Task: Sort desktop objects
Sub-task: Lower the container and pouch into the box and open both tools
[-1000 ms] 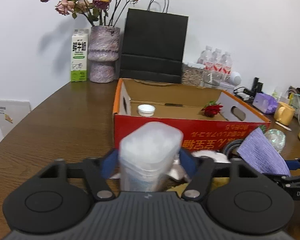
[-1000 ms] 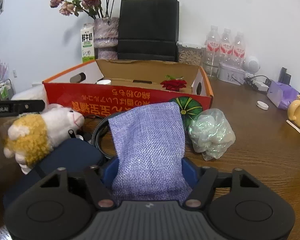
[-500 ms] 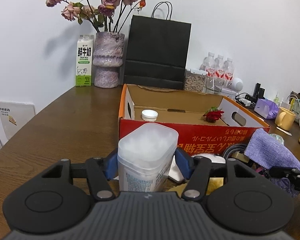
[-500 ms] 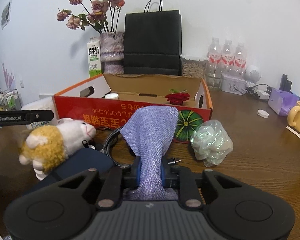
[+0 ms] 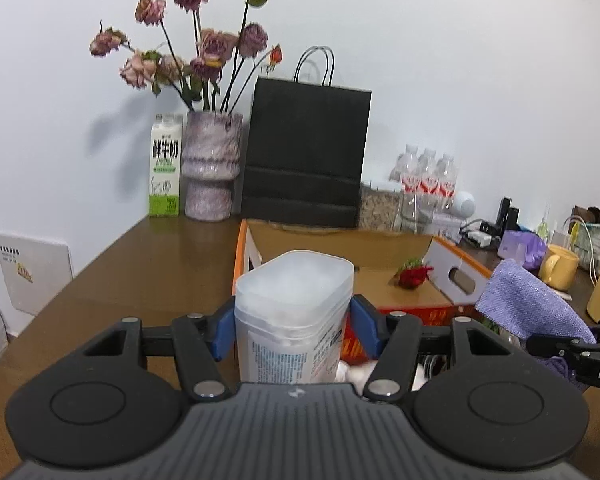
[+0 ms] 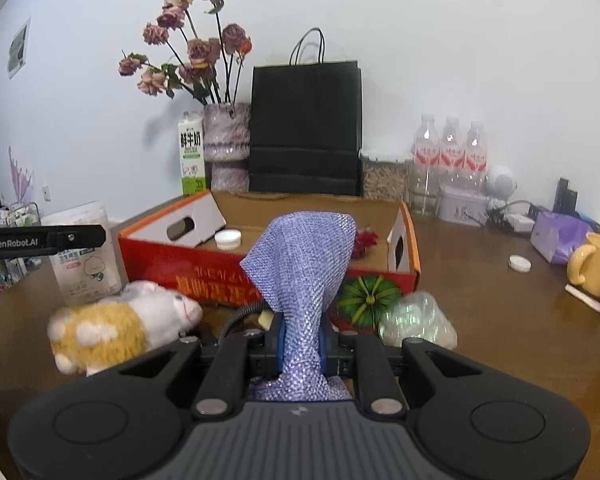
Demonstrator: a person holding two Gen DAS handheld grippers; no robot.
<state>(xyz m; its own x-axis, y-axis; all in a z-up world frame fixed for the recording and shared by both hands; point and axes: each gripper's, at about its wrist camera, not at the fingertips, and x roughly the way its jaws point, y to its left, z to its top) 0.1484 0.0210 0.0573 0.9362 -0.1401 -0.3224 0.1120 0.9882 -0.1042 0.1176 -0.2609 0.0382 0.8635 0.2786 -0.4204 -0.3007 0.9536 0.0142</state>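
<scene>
My left gripper (image 5: 295, 326) is shut on a frosted plastic tub of cotton pads (image 5: 292, 312), held upright above the table in front of the red cardboard box (image 5: 384, 276). The right gripper (image 6: 302, 346) is shut on a purple woven pouch (image 6: 300, 264), whose bunched top stands up between the blue pads. In the left wrist view that pouch (image 5: 528, 304) hangs at the right, over the box's corner. Inside the box (image 6: 284, 216) lie a red rose (image 6: 364, 240) and a white lid (image 6: 227, 239). The tub (image 6: 86, 256) also shows at the left of the right wrist view.
A plush sheep (image 6: 120, 324), a green striped ball (image 6: 366, 298) and a crumpled clear bag (image 6: 418, 320) lie before the box. Behind it stand a black paper bag (image 6: 305, 128), a flower vase (image 6: 225, 144), a milk carton (image 6: 191, 156) and water bottles (image 6: 450, 152). A yellow mug (image 6: 596, 264) is at right.
The right gripper closed on the purple pouch, bunching it, and lifted it. Both grippers rose with what they hold, so the box and table sit lower in both views.
</scene>
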